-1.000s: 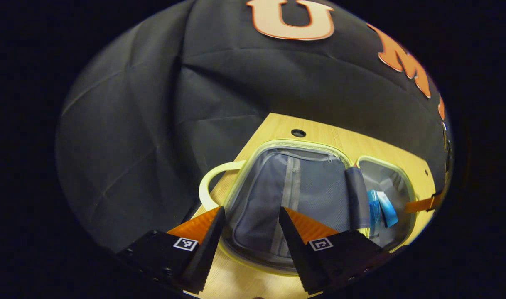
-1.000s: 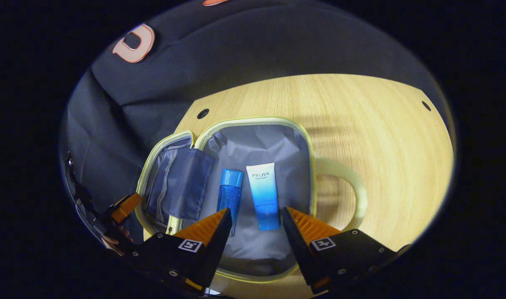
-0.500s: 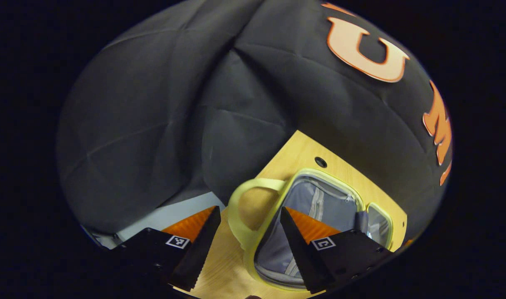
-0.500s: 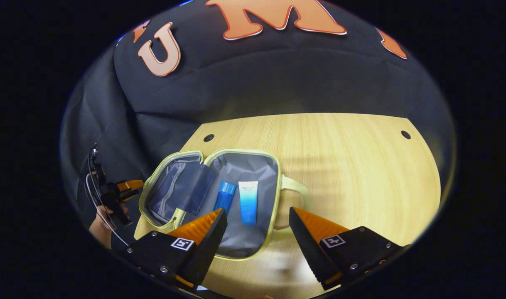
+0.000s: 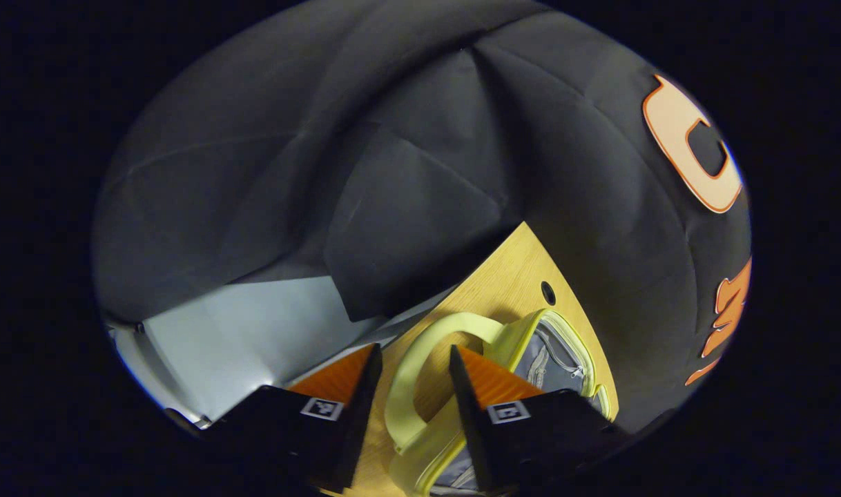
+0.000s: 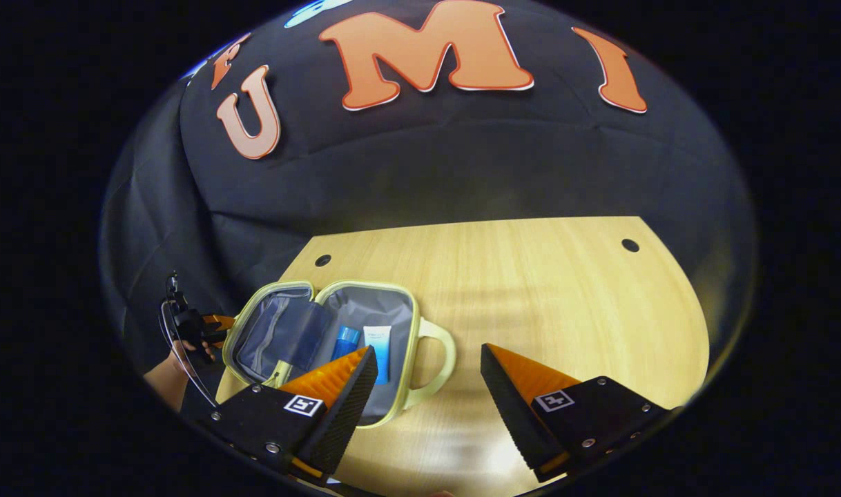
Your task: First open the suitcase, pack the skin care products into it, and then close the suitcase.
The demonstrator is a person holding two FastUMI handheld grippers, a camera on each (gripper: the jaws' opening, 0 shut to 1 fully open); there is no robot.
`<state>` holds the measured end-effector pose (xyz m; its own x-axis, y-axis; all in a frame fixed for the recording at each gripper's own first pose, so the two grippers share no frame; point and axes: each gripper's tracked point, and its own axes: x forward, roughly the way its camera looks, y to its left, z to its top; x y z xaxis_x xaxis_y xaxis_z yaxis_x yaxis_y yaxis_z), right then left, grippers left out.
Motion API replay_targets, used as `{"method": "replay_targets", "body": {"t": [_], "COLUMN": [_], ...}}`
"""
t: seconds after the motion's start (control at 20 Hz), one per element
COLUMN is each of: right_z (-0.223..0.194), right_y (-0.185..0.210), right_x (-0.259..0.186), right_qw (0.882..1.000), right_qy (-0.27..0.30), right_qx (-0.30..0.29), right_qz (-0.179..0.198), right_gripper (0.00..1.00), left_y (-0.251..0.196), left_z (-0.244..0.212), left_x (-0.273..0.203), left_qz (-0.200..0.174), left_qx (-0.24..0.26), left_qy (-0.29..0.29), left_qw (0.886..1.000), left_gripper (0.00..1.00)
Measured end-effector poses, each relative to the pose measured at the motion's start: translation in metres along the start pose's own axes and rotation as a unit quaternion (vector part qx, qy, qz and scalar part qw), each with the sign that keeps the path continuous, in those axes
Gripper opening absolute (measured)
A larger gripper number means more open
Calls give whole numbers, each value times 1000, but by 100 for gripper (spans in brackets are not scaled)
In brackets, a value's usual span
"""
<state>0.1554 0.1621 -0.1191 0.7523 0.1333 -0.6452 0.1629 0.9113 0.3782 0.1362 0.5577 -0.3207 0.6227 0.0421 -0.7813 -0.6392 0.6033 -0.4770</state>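
The suitcase (image 6: 324, 345) is lying open on the wooden table (image 6: 545, 290) near its left edge, a blue bottle (image 6: 346, 342) and a pale blue tube (image 6: 378, 348) resting side by side in its grey-lined half. We are holding our right gripper (image 6: 427, 373) above the table with fingers spread wide on nothing. Our left gripper (image 5: 408, 376) is sitting open, its fingers on either side of the case's pale yellow handle (image 5: 420, 373) without pinching it.
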Motion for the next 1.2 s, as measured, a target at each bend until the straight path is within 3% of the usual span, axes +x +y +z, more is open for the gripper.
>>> {"method": "replay_targets", "body": {"t": [0.05, 0.1, 0.2, 0.5, 0.8, 1.0, 1.2], "right_z": [3, 5, 6, 2, 2, 6, 11], "right_y": [-7, -13, -27, -73, -101, -112, -117], "right_x": [-4, -8, -16, -48, -68, -75, -74], "right_qw": [1000, 1000, 1000, 997, 995, 995, 995], "right_qy": [-4, -9, -17, -39, -65, -83, -88], "right_qx": [1, 3, 5, -10, -11, -26, -39], "right_qz": [-6, -12, -24, -64, -72, -57, -31], "right_gripper": [96, 96, 96, 96, 96, 96, 96], "left_y": [0, 7, -11, -86, -168, -231, -271], "left_z": [-7, -4, 2, 34, 47, 22, -7], "left_x": [2, 6, -14, -77, -180, -224, -248], "left_qz": [-4, 21, 16, -18, -94, -134, -153], "left_qx": [3, 22, 48, 180, 210, 243, 252], "left_qy": [25, 16, 17, -66, -130, -152, -159], "left_qw": [1000, 999, 999, 981, 964, 949, 942], "left_gripper": [43, 43, 17, 14, 16, 15, 14]}}
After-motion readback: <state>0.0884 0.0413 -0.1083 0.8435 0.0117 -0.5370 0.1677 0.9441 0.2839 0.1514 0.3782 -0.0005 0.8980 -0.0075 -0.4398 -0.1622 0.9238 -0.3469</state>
